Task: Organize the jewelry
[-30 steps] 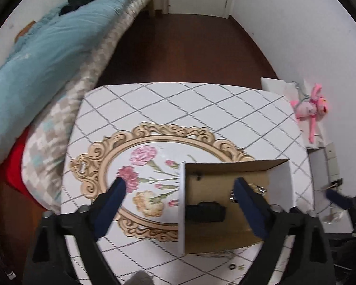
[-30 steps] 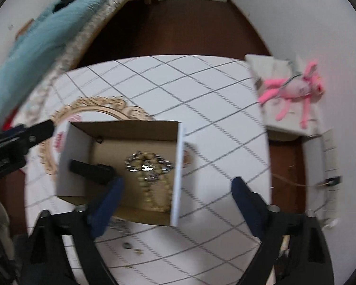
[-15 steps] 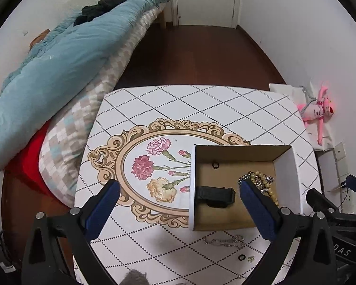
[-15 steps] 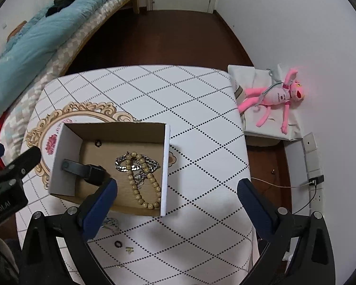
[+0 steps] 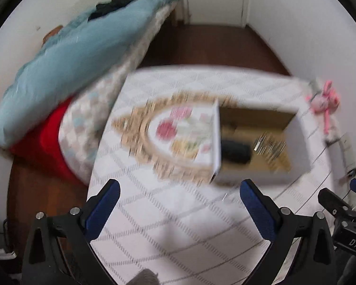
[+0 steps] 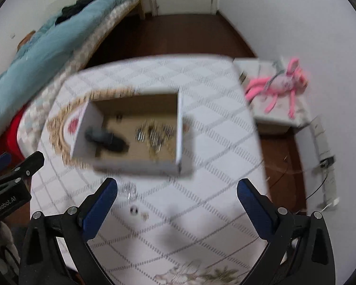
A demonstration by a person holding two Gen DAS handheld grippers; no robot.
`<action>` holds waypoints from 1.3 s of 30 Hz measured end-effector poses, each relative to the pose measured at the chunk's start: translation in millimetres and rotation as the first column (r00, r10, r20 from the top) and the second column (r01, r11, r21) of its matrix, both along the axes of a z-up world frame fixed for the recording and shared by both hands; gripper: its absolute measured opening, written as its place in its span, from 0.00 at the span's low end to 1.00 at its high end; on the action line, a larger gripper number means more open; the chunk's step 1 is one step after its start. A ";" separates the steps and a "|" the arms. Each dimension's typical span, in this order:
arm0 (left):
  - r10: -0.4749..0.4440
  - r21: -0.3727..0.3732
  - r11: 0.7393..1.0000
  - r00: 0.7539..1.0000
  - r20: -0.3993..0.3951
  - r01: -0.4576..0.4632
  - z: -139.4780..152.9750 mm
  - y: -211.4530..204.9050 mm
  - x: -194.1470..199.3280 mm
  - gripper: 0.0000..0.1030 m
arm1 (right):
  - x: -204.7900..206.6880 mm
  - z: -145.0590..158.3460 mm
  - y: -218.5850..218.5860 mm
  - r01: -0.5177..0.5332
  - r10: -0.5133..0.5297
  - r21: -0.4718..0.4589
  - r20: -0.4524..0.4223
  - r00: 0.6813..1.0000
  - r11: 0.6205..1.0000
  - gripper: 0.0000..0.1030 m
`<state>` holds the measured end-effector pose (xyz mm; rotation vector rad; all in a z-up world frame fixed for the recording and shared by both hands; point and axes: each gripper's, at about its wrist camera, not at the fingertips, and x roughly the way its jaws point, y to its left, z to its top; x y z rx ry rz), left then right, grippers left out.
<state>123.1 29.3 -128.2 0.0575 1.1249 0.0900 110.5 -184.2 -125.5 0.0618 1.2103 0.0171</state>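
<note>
An open cardboard box (image 5: 299,137) (image 6: 180,128) sits on the white diamond-patterned table (image 5: 173,213) (image 6: 201,190). Inside lie a black watch (image 5: 235,150) (image 6: 106,139) and a heap of chains and beads (image 5: 270,146) (image 6: 154,134). Small loose pieces lie on the table in front of the box: a silver chain (image 6: 129,188), a dark ring (image 6: 134,210) and a tiny earring (image 6: 144,216). My left gripper (image 5: 178,198) is open and empty, well short of the box. My right gripper (image 6: 176,197) is open and empty, above the loose pieces. Both views are blurred.
A bed with a light blue blanket (image 5: 66,61) (image 6: 47,38) runs along the left. A pink plush toy (image 5: 325,102) (image 6: 280,83) lies on a low white stand at the right. Dark wooden floor lies beyond the table.
Both grippers have pulled back and up from the box, which now sits farther away in both views. Both stay open and empty.
</note>
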 end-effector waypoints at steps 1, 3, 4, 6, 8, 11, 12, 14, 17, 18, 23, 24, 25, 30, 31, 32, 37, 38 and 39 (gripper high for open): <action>0.007 0.008 1.000 0.999 -0.032 -0.007 -14.5 2.8 -4.9 1.00 | -4.0 -12.7 2.8 -0.010 0.010 0.018 -0.019 1.000 1.000 0.91; 0.021 0.019 1.000 0.996 -0.091 -0.019 -41.3 6.9 -12.9 1.00 | -9.8 -40.8 9.6 -0.024 0.027 0.034 -0.071 0.997 0.999 0.74; 0.026 0.026 0.999 0.994 -0.111 -0.023 -52.8 8.8 -17.0 1.00 | -11.5 -50.7 11.2 -0.027 0.031 0.045 -0.085 0.996 0.999 0.70; 0.031 0.043 0.999 0.989 -0.142 -0.025 -70.8 11.0 -23.2 1.00 | -15.6 -68.0 18.2 -0.039 0.045 0.058 -0.102 0.994 0.998 0.69; 0.030 0.053 0.998 0.986 -0.163 -0.021 -82.4 12.0 -27.7 1.00 | -19.4 -77.9 25.8 -0.059 0.064 0.053 -0.101 0.993 0.997 0.69; 0.025 0.069 0.998 0.984 -0.177 -0.013 -92.5 11.5 -32.5 1.00 | -21.5 -87.8 34.1 -0.079 0.082 0.041 -0.104 0.991 0.996 0.63; 0.022 0.072 0.997 0.984 -0.179 -0.010 -94.3 11.3 -33.4 1.00 | -22.1 -92.8 36.6 -0.079 0.083 0.036 -0.117 0.990 0.996 0.55; 0.021 0.076 0.997 0.982 -0.185 -0.007 -97.2 11.4 -34.6 1.00 | -24.3 -92.3 41.9 -0.092 0.092 0.005 -0.089 0.992 0.996 0.47; 0.024 0.075 0.997 0.982 -0.189 -0.010 -99.9 14.0 -34.6 1.00 | -25.4 -91.2 47.1 -0.098 0.095 -0.042 -0.066 0.993 0.994 0.26; 0.023 0.076 0.997 0.982 -0.189 -0.009 -100.4 14.2 -34.9 1.00 | -26.4 -91.3 47.7 -0.099 0.095 -0.054 -0.061 0.994 0.994 0.10; 0.014 0.080 0.997 0.984 -0.178 0.000 -97.7 9.2 -37.8 1.00 | -32.8 -87.0 31.4 -0.071 0.070 -0.002 -0.054 0.996 0.997 0.09; 0.010 0.080 0.997 0.985 -0.173 0.004 -95.8 6.9 -38.8 1.00 | -35.4 -83.6 23.7 -0.054 0.055 0.011 -0.049 0.997 0.998 0.09; 0.001 0.074 0.997 0.987 -0.163 0.012 -92.5 2.6 -41.4 1.00 | -34.2 -80.3 16.0 -0.042 0.043 0.019 -0.046 0.998 0.999 0.09; -0.088 -0.003 0.996 0.987 -0.134 0.089 -81.7 -29.8 -56.6 1.00 | -46.7 -67.9 -20.0 0.031 -0.029 0.048 -0.041 0.999 0.998 0.09; -0.110 -0.018 0.994 0.986 -0.128 0.109 -80.5 -38.0 -59.3 0.99 | -50.7 -66.6 -28.0 0.046 -0.044 0.051 -0.043 0.998 0.998 0.09; -0.127 -0.027 0.992 0.984 -0.124 0.125 -80.0 -45.2 -61.6 0.99 | -54.6 -65.7 -35.6 0.060 -0.057 0.052 -0.044 0.997 0.997 0.09; -0.196 -0.085 0.979 0.973 -0.124 0.186 -84.5 -78.6 -67.9 0.92 | -68.5 -66.2 -60.2 0.113 -0.111 0.048 -0.049 0.993 0.992 0.09; -0.205 -0.091 0.977 0.971 -0.123 0.194 -85.6 -83.3 -68.2 0.88 | -69.8 -67.4 -63.9 0.124 -0.121 0.052 -0.050 0.991 0.991 0.09; -0.212 -0.091 0.975 0.970 -0.123 0.201 -86.1 -88.3 -69.1 0.85 | -70.4 -68.6 -66.3 0.129 -0.126 0.054 -0.053 0.991 0.990 0.09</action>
